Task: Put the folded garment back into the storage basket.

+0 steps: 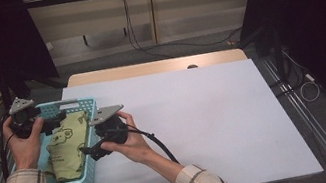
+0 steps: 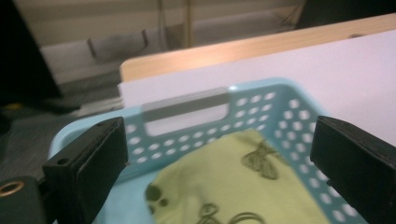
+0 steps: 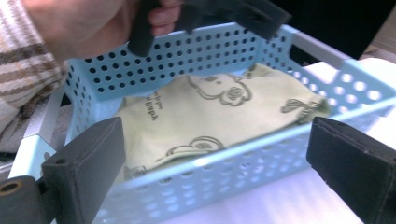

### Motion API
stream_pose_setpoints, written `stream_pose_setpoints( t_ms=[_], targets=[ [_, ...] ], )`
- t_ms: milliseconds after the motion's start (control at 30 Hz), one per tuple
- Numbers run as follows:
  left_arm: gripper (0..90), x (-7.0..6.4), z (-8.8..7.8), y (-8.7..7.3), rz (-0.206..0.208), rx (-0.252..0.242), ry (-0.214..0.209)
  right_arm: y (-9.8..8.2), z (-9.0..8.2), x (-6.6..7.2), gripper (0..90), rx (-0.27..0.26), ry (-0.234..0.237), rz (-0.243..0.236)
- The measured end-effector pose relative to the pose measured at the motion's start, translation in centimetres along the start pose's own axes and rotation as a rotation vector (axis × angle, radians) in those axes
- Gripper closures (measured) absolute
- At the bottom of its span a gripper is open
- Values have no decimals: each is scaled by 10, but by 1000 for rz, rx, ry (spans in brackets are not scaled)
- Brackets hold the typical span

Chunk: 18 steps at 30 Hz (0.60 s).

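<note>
Up close, bear prints on the green cloth [image 3: 210, 116].

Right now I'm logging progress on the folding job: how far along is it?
Done, it seems: the green cloth lies folded inside the blue basket. In hand: nothing; the left claw and right claw both stand open with nothing between their jaws, the left over the basket, the right beside it. Left: probably only drawing the hands away across the white tabletop.
</note>
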<state>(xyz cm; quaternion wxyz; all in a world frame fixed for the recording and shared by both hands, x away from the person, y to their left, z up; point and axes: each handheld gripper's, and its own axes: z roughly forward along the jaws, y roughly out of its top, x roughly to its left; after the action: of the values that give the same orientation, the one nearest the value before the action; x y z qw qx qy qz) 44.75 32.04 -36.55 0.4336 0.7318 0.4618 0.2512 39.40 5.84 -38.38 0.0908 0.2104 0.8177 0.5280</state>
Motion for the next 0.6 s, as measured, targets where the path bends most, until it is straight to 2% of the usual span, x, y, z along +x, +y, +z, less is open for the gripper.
stream_pose_setpoints(
  t_ms=[33,67,167,267,333,400,467,500,533,567,600],
  targets=[
    [35,-2,-1,-1,-9,3,5,-1,-3,-1,42,-5,-5,1],
    [36,-3,-1,-2,-2,-6,15,-2,-6,-2,40,-7,-11,6],
    [40,-8,-2,-4,10,12,11,-5,-13,-8,42,-16,-41,20],
    [49,-16,-7,-4,32,-40,21,-8,-20,-13,44,-23,-86,20],
    [50,-18,-11,-3,40,-46,27,-10,-24,-15,42,-39,-96,37],
    [50,-22,-15,-3,14,-76,12,-12,-27,-16,48,-59,-114,57],
    [50,-27,-18,-5,21,-87,10,-15,-31,-17,45,-62,-126,47],
    [49,-27,-20,-6,25,-79,7,-16,-32,-16,47,-66,-133,56],
    [50,-29,-21,-7,-17,-100,-13,-18,-34,-16,49,-67,-142,49],
    [49,-31,-22,-7,-22,-109,-11,-19,-36,-17,48,-70,-141,50],
    [50,-35,-23,-8,-6,-116,3,-20,-37,-17,49,-67,-148,44]
  ],
)
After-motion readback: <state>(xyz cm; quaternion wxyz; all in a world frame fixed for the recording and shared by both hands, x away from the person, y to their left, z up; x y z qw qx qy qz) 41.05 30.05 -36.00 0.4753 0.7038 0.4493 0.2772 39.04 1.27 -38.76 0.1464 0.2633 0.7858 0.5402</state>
